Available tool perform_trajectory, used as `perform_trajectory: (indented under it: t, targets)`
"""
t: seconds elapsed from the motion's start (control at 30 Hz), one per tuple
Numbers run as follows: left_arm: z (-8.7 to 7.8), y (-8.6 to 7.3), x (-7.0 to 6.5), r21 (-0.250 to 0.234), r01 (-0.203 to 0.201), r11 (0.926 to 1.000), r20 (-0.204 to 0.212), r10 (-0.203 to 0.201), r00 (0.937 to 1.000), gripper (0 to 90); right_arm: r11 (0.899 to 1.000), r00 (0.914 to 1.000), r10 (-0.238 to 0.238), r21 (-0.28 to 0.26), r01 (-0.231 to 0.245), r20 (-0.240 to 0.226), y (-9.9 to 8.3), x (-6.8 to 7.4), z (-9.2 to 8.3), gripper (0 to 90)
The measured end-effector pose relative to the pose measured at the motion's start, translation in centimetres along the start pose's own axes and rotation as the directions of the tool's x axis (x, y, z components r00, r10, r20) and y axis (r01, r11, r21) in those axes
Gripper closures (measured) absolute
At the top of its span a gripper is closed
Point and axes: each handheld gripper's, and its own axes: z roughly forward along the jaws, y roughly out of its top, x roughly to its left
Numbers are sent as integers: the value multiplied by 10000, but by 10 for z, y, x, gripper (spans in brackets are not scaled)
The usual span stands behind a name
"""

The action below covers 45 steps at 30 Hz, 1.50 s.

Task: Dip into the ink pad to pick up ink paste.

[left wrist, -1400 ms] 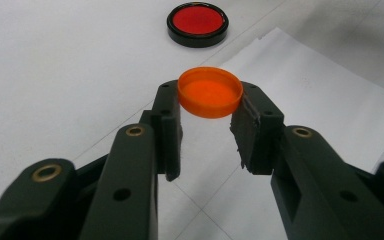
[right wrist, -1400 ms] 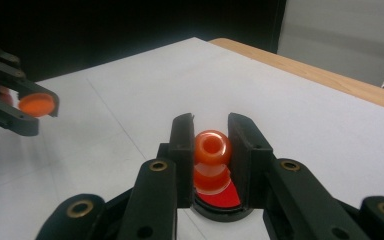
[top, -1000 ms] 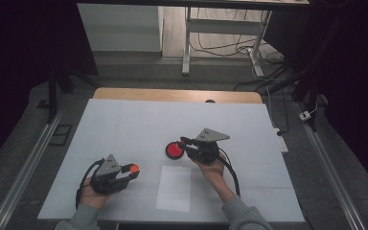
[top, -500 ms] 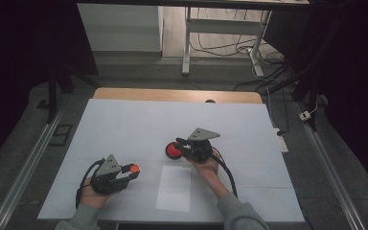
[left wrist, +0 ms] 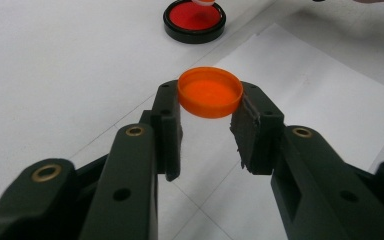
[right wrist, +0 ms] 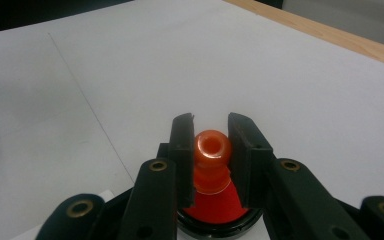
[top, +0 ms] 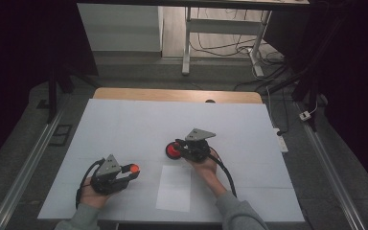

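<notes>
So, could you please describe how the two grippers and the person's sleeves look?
Both the left gripper and the right gripper are black, each topped by a grey three-cornered plate and trailing a black cable. Up close, the jaws are angular black links with brass-coloured rivets and flat pads. The sleeves are grey.

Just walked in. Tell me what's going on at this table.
A person at a white-covered table holds a claw in each hand. The left claw is shut on a round orange plastic cap, held above the table. The right claw grips the knob of an orange rubber stamp, whose base sits in a round black-rimmed red ink pad. A white paper sheet lies between the hands.
</notes>
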Motion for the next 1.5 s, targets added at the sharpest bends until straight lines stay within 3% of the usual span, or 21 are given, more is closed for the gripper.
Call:
perform_trajectory:
  t: [0.73, 1.07, 1.5]
  targets:
    - [0, 0, 0, 28, -30, 10000, 11, 30, 10000, 652, 9990, 9997, 209, 390, -212, 83, -8, -4, 11, 728]
    - [0, 0, -1, 36, -43, 10000, 38, 43, 10000, 652, 9989, 9998, -96, 466, 86, 200, -8, -2, 12, 730]
    - [0, 1, -1, 12, -37, 10000, 28, 37, 10000, 652, 9988, 9995, -147, 465, 134, 276, -9, 0, 12, 731]
